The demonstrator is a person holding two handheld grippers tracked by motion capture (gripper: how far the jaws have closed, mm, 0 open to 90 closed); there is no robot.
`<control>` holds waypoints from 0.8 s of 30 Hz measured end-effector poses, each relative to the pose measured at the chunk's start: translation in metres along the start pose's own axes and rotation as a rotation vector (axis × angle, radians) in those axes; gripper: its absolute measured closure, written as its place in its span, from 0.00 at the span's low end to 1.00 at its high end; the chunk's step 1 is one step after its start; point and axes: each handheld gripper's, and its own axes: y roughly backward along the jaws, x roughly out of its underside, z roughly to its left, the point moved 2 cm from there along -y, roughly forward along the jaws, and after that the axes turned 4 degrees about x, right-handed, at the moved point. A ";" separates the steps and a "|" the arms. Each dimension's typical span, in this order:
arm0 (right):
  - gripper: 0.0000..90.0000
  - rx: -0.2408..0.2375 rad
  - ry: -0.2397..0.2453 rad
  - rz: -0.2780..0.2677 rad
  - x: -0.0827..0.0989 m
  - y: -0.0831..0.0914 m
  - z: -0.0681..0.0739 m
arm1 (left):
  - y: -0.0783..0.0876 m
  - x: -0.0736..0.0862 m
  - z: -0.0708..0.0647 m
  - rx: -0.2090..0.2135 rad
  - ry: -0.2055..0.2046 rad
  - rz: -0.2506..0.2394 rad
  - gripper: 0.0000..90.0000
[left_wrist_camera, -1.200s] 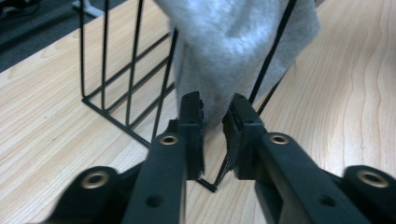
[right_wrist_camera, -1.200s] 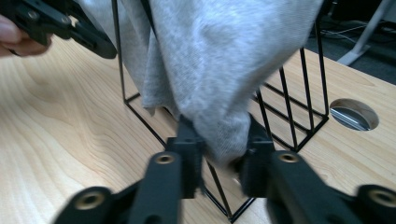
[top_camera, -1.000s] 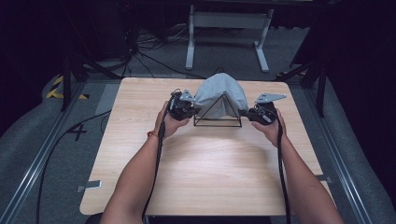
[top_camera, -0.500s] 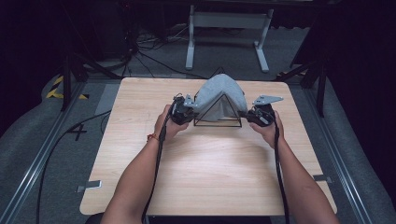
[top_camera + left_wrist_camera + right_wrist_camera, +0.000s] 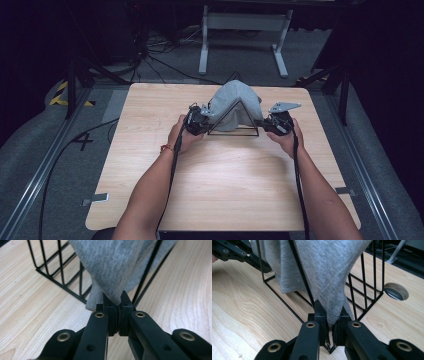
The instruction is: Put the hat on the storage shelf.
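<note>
A grey cloth point(image 5: 232, 102) hangs draped over a black wire rack point(image 5: 234, 131) shaped like a triangle at the back middle of the wooden table. My left gripper point(image 5: 200, 120) is shut on the cloth's left lower corner point(image 5: 110, 287), pinched between the jaws just beside the rack's wires point(image 5: 62, 277). My right gripper point(image 5: 274, 125) is shut on the cloth's right lower corner point(image 5: 332, 302), next to the rack's corner point(image 5: 367, 290). Both corners are pulled outward and down, so the cloth is stretched over the rack's peak.
The pale wooden table point(image 5: 220, 195) stretches wide in front of the rack. A round cable hole point(image 5: 396, 291) sits in the tabletop beyond the rack in the right gripper view. Dark floor, cables and a white stand point(image 5: 245, 22) lie behind the table.
The left gripper has shifted slightly along the rack's left side with the cloth corner in it. The right hand has stayed in place. The cloth stays draped over the rack.
</note>
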 end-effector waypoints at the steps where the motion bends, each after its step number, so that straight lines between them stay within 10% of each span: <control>1: 0.96 -0.003 -0.010 0.007 0.002 -0.002 -0.001 | 0.000 0.000 0.000 0.004 0.003 -0.006 0.98; 7: 0.96 0.023 -0.001 0.065 0.008 -0.007 -0.006 | 0.011 -0.005 0.001 0.008 -0.002 -0.048 0.97; 10: 0.96 0.079 0.019 0.179 0.019 -0.017 -0.012 | 0.003 0.002 0.001 -0.009 -0.036 0.051 0.97; 14: 0.96 0.029 -0.121 0.089 0.032 -0.015 -0.025 | 0.000 0.012 0.006 0.007 0.028 0.006 0.97; 24: 0.79 0.064 -0.091 0.085 0.030 -0.004 -0.027 | 0.022 0.014 0.012 -0.023 0.061 -0.075 0.77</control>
